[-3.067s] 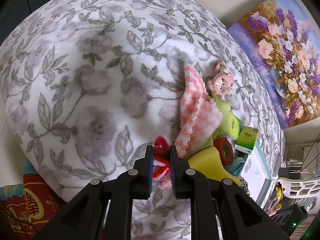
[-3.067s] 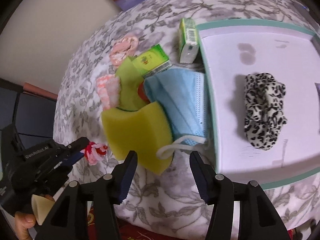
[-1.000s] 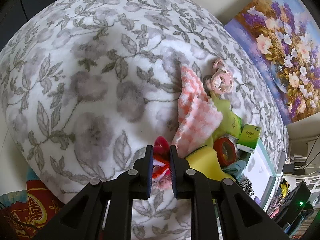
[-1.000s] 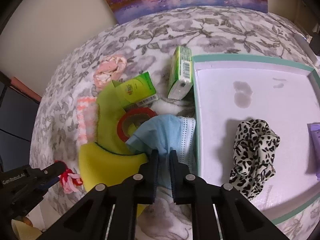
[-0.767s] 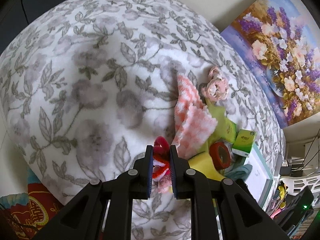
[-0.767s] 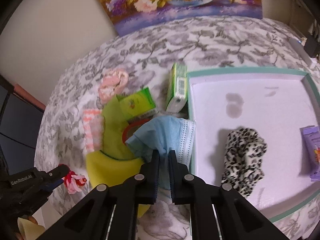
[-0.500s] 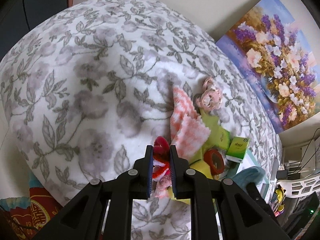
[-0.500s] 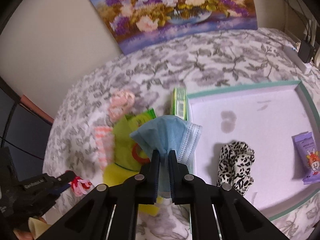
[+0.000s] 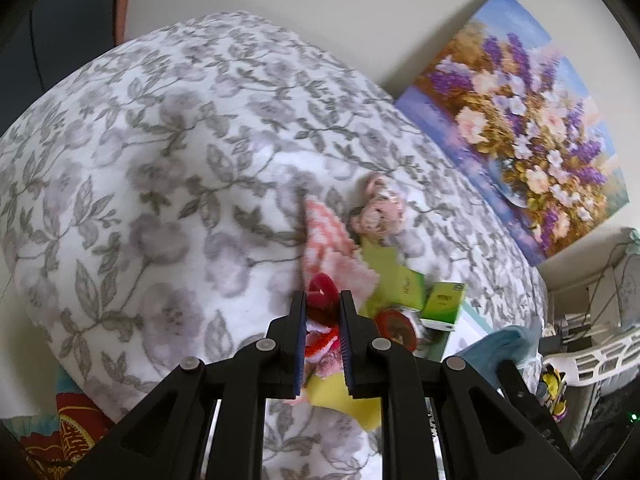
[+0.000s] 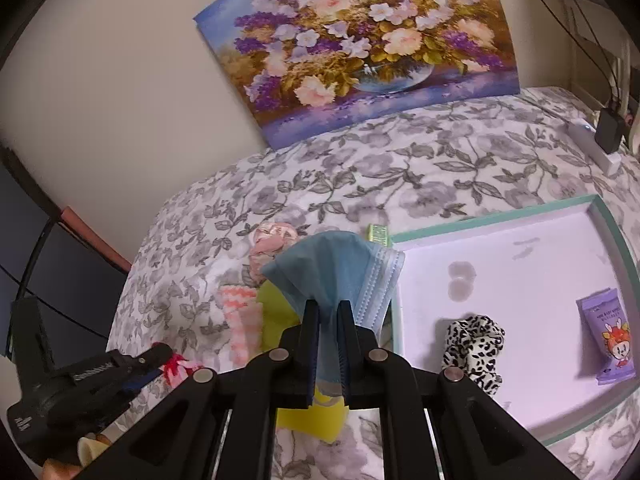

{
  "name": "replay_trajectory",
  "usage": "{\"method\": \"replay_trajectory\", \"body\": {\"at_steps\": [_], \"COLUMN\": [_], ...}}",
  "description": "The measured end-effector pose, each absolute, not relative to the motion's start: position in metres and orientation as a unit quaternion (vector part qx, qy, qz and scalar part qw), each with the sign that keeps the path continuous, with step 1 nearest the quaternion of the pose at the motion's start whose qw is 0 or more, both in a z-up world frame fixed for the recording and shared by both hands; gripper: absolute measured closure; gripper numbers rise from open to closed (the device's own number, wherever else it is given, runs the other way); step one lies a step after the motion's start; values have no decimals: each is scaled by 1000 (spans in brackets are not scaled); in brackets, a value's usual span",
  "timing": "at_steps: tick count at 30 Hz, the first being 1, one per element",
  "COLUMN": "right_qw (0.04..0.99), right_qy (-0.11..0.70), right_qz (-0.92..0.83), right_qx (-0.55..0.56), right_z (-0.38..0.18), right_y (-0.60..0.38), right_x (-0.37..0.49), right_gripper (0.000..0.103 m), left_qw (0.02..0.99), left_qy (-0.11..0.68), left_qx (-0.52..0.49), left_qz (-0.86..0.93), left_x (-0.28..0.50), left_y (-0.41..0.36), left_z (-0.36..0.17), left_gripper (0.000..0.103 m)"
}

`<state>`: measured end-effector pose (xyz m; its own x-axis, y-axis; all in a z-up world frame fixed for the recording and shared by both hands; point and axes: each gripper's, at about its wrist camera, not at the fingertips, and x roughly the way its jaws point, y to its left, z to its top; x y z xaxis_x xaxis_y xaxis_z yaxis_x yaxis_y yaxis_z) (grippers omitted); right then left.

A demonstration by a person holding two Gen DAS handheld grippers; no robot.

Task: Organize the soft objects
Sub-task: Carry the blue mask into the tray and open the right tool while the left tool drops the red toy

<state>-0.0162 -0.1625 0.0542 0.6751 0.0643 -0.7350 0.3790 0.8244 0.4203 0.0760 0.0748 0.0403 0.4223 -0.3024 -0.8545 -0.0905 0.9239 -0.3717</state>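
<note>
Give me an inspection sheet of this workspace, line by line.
Surface: grey floral blanket covering the bed.
Job's things: blue pleated face mask lifted; red-and-white knitted scrunchie held; leopard-print scrunchie and purple snack packet inside the teal-rimmed white tray.
Clutter: yellow sponge, pink checked cloth, pink scrunchie, green boxes, red tape roll.
Grippers: left gripper shut on the knitted scrunchie; right gripper shut on the mask.
Cables: black cords and charger at the far corner.
Surroundings: flower painting against the wall.
</note>
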Motion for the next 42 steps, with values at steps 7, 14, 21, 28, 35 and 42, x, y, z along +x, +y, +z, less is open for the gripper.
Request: {"method": "replay_trajectory", "body": {"at_steps": [7,14,21,28,35,42], "right_qw": [861,845,830,806,799,797], "right_qy": [397,396,392,391,404,404], "right_qz": [-138,-207,-269,-295,-288,-287], "right_qx": [286,294,290,333,341,346], "right_z": [49,45,38,19,4,-2], "right_y": [-189,-238,-289,-331,-337,-344], "right_x": [-27,-53,-89,-115,-106,-95], "right_gripper": [94,94,94,94,94,94], "left_qw": [835,829,816,798,786,783], "left_qy": [514,510,506,507,521,530], "left_qx": [-161,-129,-93,-76,-87,-85], "left_qz": [-115,-190,-265,-316,-321,-314], "left_x": [70,54,30,18,29,55], "left_y": [45,-10,-73,-124,-146,-162], "left_z": [58,67,66,50,24,7], "left_gripper": [87,87,87,87,87,87]}}
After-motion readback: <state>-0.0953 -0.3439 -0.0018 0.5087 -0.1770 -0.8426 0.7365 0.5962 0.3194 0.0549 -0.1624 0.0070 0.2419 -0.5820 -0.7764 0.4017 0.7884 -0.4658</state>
